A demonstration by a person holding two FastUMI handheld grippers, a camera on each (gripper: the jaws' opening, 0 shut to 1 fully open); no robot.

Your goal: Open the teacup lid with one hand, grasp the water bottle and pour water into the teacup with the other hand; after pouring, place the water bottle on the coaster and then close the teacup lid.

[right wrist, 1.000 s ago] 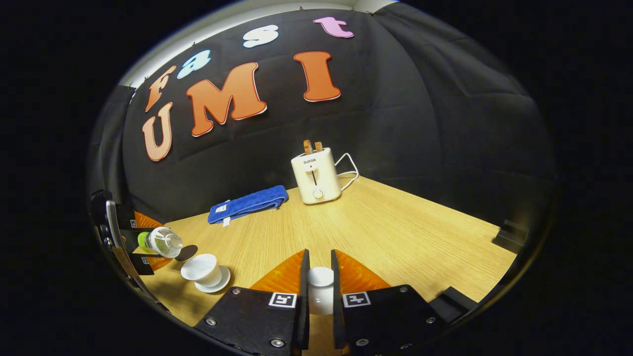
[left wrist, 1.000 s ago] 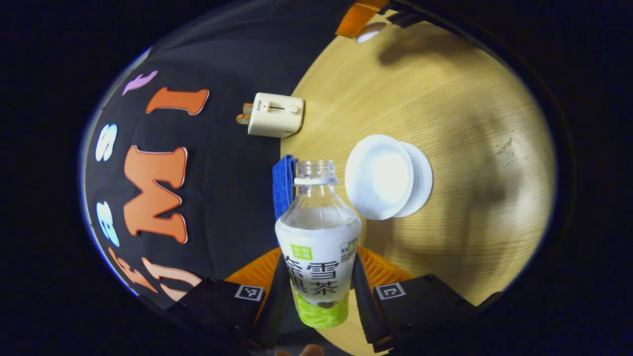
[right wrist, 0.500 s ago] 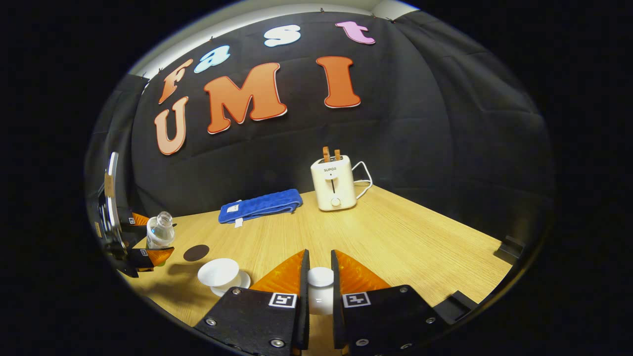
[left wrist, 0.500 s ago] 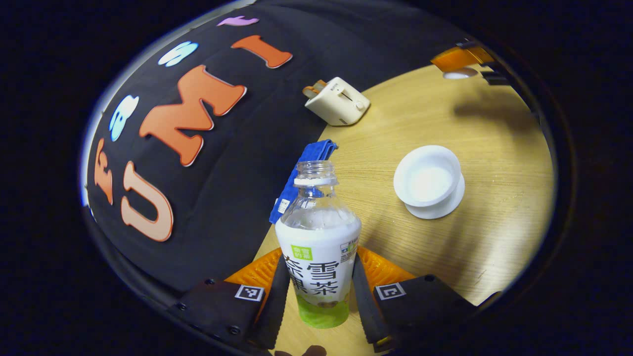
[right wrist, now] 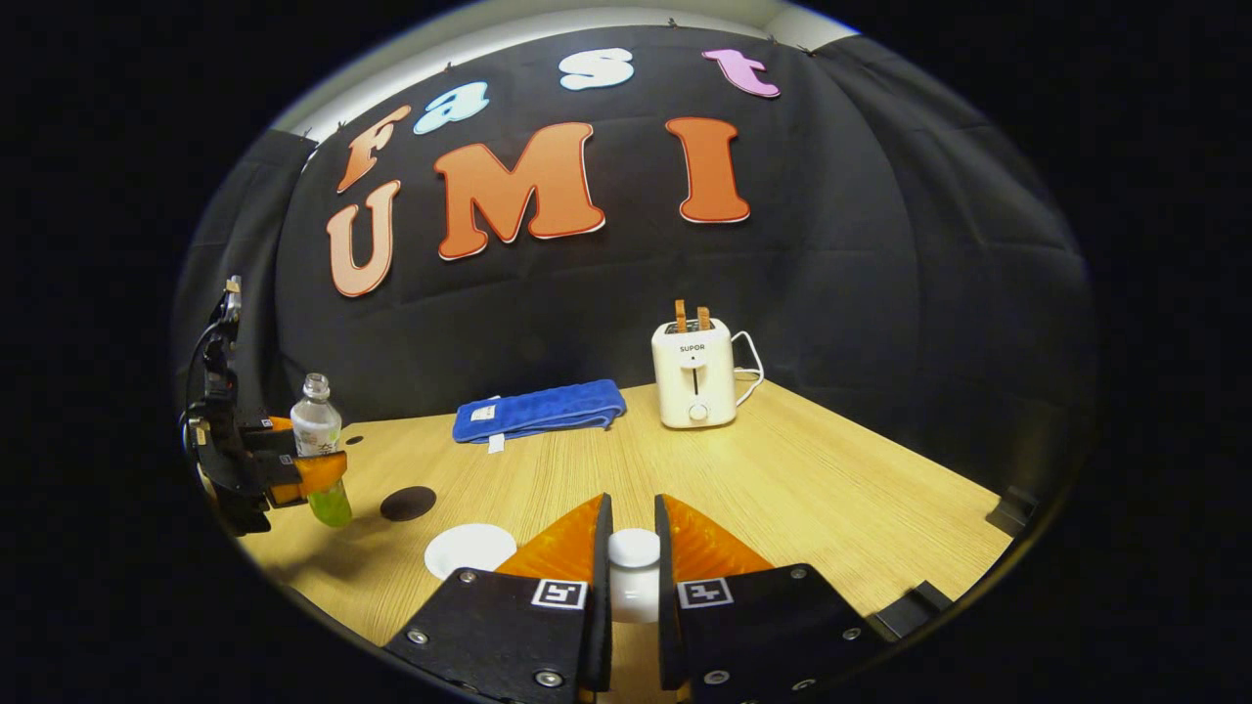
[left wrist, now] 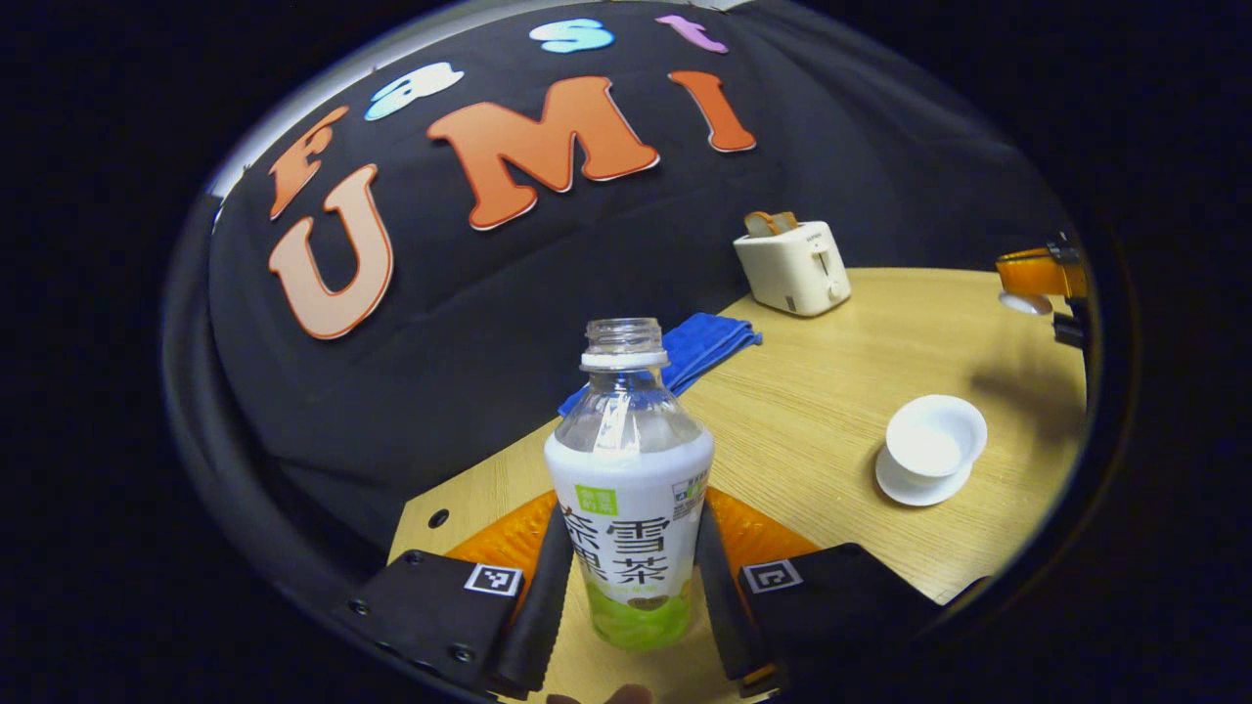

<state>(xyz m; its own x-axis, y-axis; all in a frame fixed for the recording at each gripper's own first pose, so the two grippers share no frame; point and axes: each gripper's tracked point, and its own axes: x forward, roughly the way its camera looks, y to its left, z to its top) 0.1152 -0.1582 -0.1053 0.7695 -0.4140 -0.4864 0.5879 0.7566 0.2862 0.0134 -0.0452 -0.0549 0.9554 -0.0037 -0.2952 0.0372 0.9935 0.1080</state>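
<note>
Left gripper view: the left gripper (left wrist: 626, 587) pinches the bottle (left wrist: 628, 479) between its 2 fingers; the bottle, tipped 1 second ago, now stands upright. The open teacup (left wrist: 934, 445) sits right on the wooden table (left wrist: 831, 391).

Right gripper view: the right gripper (right wrist: 633, 587) pinches the lid (right wrist: 634, 577), as before. The coaster (right wrist: 408, 503) lies beside the bottle. A blue cloth (right wrist: 540, 409) and toaster (right wrist: 694, 372) stand by the wall.

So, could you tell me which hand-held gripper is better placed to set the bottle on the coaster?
Left: the left hand-held gripper already holds the bottle upright beside the coaster.
</note>
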